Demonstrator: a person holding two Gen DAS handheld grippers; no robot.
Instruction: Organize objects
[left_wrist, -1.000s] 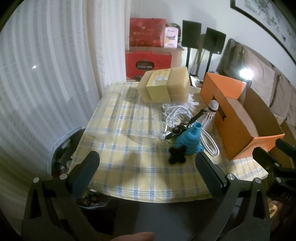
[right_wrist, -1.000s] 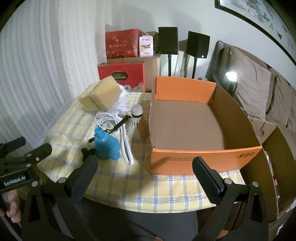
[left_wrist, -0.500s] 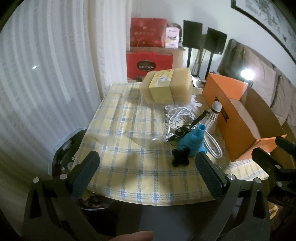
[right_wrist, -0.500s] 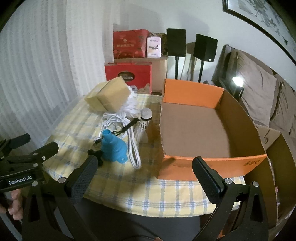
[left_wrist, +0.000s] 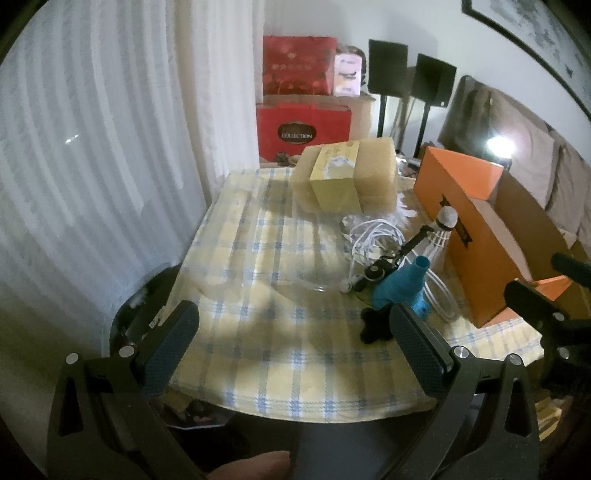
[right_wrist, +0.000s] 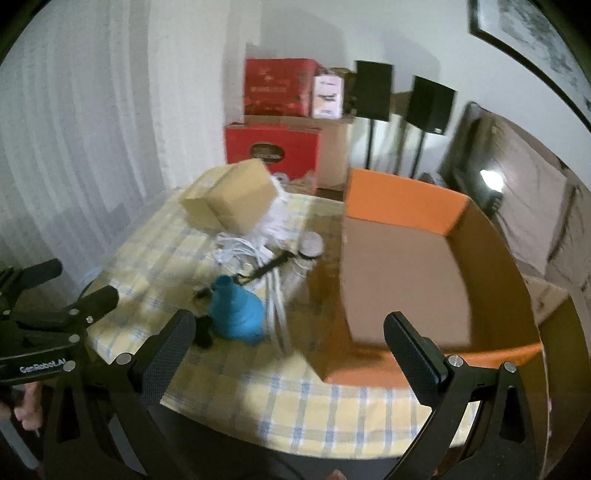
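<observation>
Since a second ago we have carried both tools forward, so the counter (left_wrist: 258, 332) and the things on it loom larger in both views, and the right view is now blurred by motion.

Our left hand-held gripper (left_wrist: 295, 336) hangs over the near edge of the counter with its fingers spread wide, holding nothing. Our right hand-held gripper (right_wrist: 290, 341) is likewise spread and empty, poised above the near rim of the orange box (right_wrist: 402, 266).

Just beyond the left tool's right finger lies a small black cross-shaped piece (left_wrist: 373, 326), touching the base of a blue funnel-shaped object (left_wrist: 400, 286) that lies tilted on the checked cloth. A thin black stick (left_wrist: 410, 243) leans across the funnel's top, over a coil of white cable (left_wrist: 369, 232). Beside the cable, against the box's outer wall, a shuttlecock (left_wrist: 445, 230) stands upright. Farther back, a tan sponge block (left_wrist: 369, 177) with a yellow paper band sits near the counter's far edge.

From the right view, the orange box is open at the top and shows a bare brown floor inside. It sits on the counter's right side, just right of the cluster. Behind the counter we see red boxes (right_wrist: 275, 147) stacked by the wall, two black speakers (right_wrist: 428, 105) on stands, and a sofa (left_wrist: 535, 162) at the right.
</observation>
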